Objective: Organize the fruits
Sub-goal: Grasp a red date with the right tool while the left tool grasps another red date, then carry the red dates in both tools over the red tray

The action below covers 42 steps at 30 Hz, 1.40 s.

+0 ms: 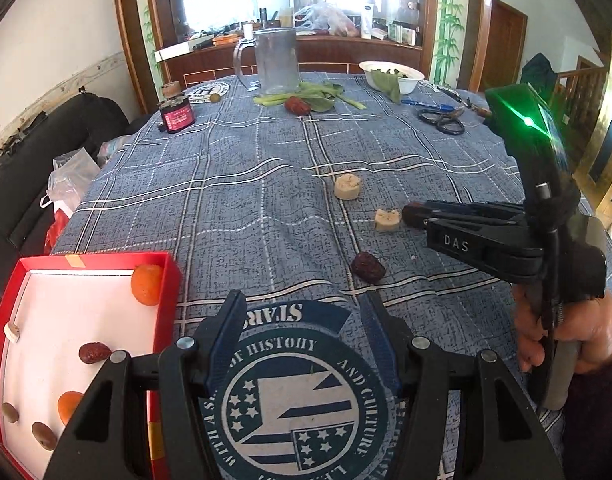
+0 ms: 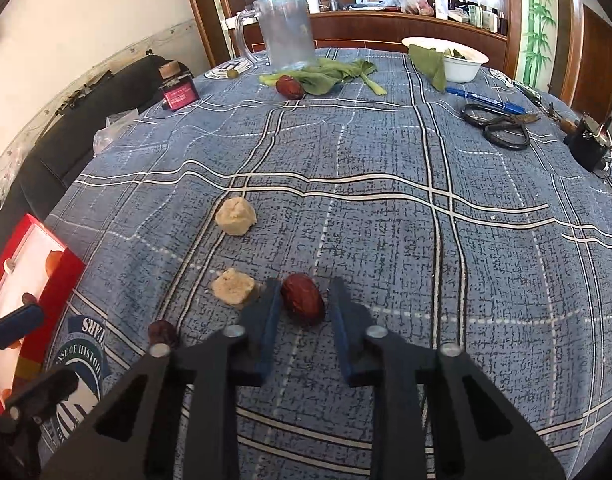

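Here a red date (image 2: 302, 298) lies on the blue plaid cloth (image 2: 385, 208) of the worktop, between the two spread fingers of the right gripper (image 2: 304, 300); the left finger looks to be against the fruit, while a gap shows beside the right one, so the gripper is open and not clamped on it. Just to the left sits a pale cut chunk (image 2: 233, 286), with a second pale chunk (image 2: 236, 216) farther out, and a darker wrinkled date (image 2: 163, 332) lies near the gripper's left arm. In the left wrist view the same dark date (image 1: 367, 267) rests on the cloth, near the two pale chunks. The left gripper (image 1: 304, 320) hovers over a round printed emblem (image 1: 294, 392) on the cloth, fingers parted and holding nothing. Beside it at the left stands a red box (image 1: 170, 276) with a white inside, holding two orange fruits (image 1: 146, 284), a red date and some small brown pieces. A person's hand (image 1: 565, 340) grasps the right gripper's handle at the right edge. At the far side of the worktop stand a glass mug (image 1: 276, 60), green leaves (image 1: 317, 98) with another date (image 1: 297, 105), a white bowl (image 1: 401, 80), black scissors (image 1: 441, 120), a blue pen (image 2: 485, 101) and a small dark bottle (image 1: 176, 114).
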Available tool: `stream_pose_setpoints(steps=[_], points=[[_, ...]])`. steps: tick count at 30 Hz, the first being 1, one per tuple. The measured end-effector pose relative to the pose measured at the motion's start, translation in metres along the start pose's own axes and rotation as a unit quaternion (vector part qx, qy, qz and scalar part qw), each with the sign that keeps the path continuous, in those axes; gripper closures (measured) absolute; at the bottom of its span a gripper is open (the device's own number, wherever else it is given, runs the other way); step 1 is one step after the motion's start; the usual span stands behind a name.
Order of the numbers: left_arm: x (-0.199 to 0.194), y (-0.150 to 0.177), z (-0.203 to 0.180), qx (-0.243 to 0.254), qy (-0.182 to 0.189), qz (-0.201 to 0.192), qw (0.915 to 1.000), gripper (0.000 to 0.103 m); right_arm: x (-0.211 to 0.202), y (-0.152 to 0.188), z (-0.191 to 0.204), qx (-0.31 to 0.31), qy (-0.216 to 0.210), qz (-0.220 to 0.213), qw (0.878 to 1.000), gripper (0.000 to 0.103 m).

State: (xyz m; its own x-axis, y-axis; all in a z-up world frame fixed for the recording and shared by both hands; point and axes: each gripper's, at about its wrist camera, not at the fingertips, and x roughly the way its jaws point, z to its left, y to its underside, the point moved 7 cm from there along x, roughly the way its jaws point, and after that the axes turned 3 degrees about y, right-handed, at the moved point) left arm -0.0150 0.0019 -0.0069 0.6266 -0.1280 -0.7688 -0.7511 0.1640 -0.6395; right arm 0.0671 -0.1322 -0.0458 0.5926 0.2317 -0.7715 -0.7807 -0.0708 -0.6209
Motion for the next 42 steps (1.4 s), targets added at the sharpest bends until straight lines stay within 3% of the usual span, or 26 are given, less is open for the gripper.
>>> stream_pose_setpoints(steps=[4, 13, 16, 26, 33, 42], points=[[0.005, -0.003, -0.008, 0.011, 0.003, 0.005, 0.9999, 0.044, -0.002, -0.003, -0.009, 0.020, 0.004, 0.000, 1.000, 0.082], [0.020, -0.011, -0.034, 0.030, 0.012, 0.014, 0.9994, 0.044, -0.028, -0.014, -0.050, 0.140, -0.013, -0.034, 0.989, 0.082], [0.030, -0.013, -0.040, 0.035, 0.012, 0.019, 0.9991, 0.049, -0.031, -0.016, -0.055, 0.155, -0.014, -0.041, 0.987, 0.082], [0.062, -0.013, -0.039, 0.015, 0.026, 0.039, 0.9988, 0.080, -0.030, -0.017, -0.052, 0.158, -0.020, -0.040, 0.986, 0.082], [0.056, -0.013, -0.033, -0.002, 0.035, 0.029, 0.9990, 0.081, -0.030, -0.018, -0.047, 0.152, -0.025, -0.039, 0.987, 0.081], [0.004, -0.016, -0.015, -0.014, 0.014, -0.027, 0.9994, 0.081, -0.045, -0.022, -0.031, 0.130, -0.047, -0.072, 0.988, 0.081]])
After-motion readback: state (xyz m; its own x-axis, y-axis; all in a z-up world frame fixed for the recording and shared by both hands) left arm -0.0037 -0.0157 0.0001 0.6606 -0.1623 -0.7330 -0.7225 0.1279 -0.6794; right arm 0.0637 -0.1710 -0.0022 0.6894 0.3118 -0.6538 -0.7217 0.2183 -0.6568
